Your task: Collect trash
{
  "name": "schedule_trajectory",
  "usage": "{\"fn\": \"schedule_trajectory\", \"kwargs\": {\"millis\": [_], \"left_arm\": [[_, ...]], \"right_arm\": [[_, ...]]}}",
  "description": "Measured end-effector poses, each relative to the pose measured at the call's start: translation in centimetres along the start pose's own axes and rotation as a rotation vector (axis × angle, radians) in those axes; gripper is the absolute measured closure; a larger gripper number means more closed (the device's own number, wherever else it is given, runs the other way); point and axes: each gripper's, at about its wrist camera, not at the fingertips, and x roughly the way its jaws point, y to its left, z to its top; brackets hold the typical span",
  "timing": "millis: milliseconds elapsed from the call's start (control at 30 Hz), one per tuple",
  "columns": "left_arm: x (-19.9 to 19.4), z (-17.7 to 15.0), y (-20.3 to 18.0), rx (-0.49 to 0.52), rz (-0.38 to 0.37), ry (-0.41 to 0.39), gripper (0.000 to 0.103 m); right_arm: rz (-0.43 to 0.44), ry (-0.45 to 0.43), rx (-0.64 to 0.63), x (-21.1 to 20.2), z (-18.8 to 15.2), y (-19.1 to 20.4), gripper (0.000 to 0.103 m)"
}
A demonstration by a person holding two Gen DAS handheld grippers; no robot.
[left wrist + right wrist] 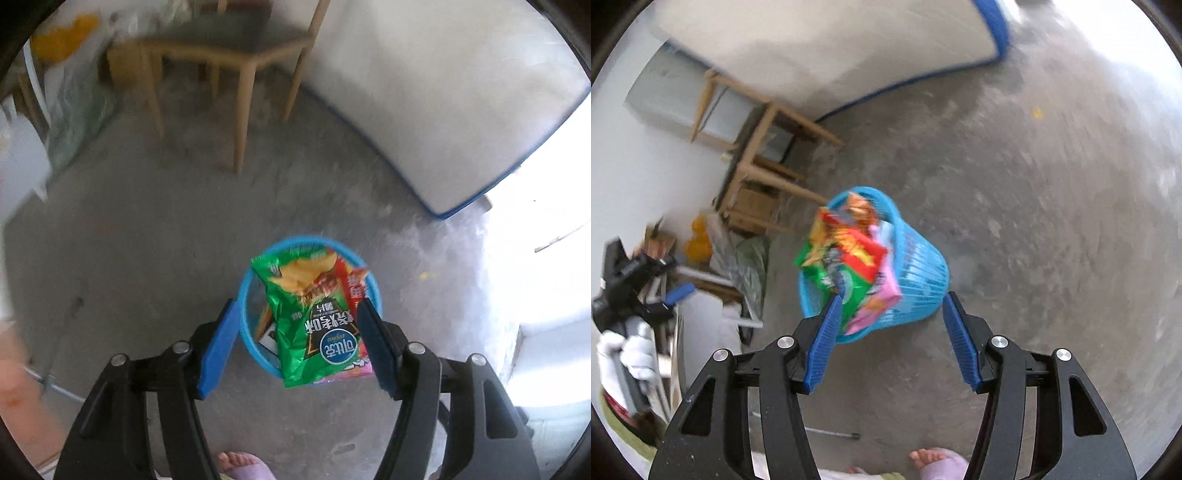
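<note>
A blue plastic basket (295, 240) stands on the concrete floor, filled with several snack wrappers. A green chip bag (314, 332) sticks up out of it, upside down. My left gripper (297, 306) hovers over the basket with its jaws wide apart. The bag shows between them close to the right pad, and the left pad is well clear of it. In the right wrist view the basket (923, 269) holds the green bag (820, 273), a red wrapper (860, 247) and a pink one (882, 295). My right gripper (893, 297) is open and empty above the floor, nearer than the basket.
A wooden chair (229, 48) and a white mattress with blue edging (443, 92) lie beyond the basket. A wooden shelf (757, 173) and piled clutter (738, 258) sit at left. A white-gloved hand (635, 354) and a slippered foot (934, 461) are close by.
</note>
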Motion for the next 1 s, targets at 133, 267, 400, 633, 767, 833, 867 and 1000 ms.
{"fn": "schedule_trajectory", "kwargs": {"millis": [133, 267, 400, 633, 767, 833, 867, 1000], "left_arm": [[-8.5, -3.1, 0.3, 0.077, -0.040, -0.140, 0.032], [-16.9, -7.9, 1.8, 0.103, -0.051, -0.267, 0.017], [-23.7, -13.8, 4.3, 0.037, -0.024, -0.365, 0.006], [-28.5, -23.5, 6.5, -0.098, 0.174, -0.468, 0.006], [-28.0, -27.3, 7.1, -0.124, 0.265, -0.424, 0.006], [-27.6, -28.8, 7.2, -0.136, 0.323, -0.402, 0.006], [-27.2, -29.1, 7.6, -0.144, 0.327, -0.393, 0.005], [-26.1, -31.1, 8.4, -0.176, 0.364, -0.356, 0.006]], "right_arm": [[-0.011, -0.083, -0.234, -4.8, -0.8, 6.7, 0.044], [0.022, -0.244, -0.462, -10.9, -3.5, 13.3, 0.023], [0.038, -0.429, -0.631, -16.2, -7.0, 18.3, 0.007], [0.066, -0.401, -0.760, -18.6, -12.5, 22.8, 0.007], [-0.105, -0.343, -0.891, -17.3, -16.4, 25.6, 0.007], [-0.167, -0.307, -0.925, -16.5, -17.8, 26.3, 0.007], [-0.173, -0.281, -0.936, -16.4, -18.6, 26.7, 0.007], [-0.210, -0.198, -0.928, -15.6, -20.3, 26.9, 0.007]]}}
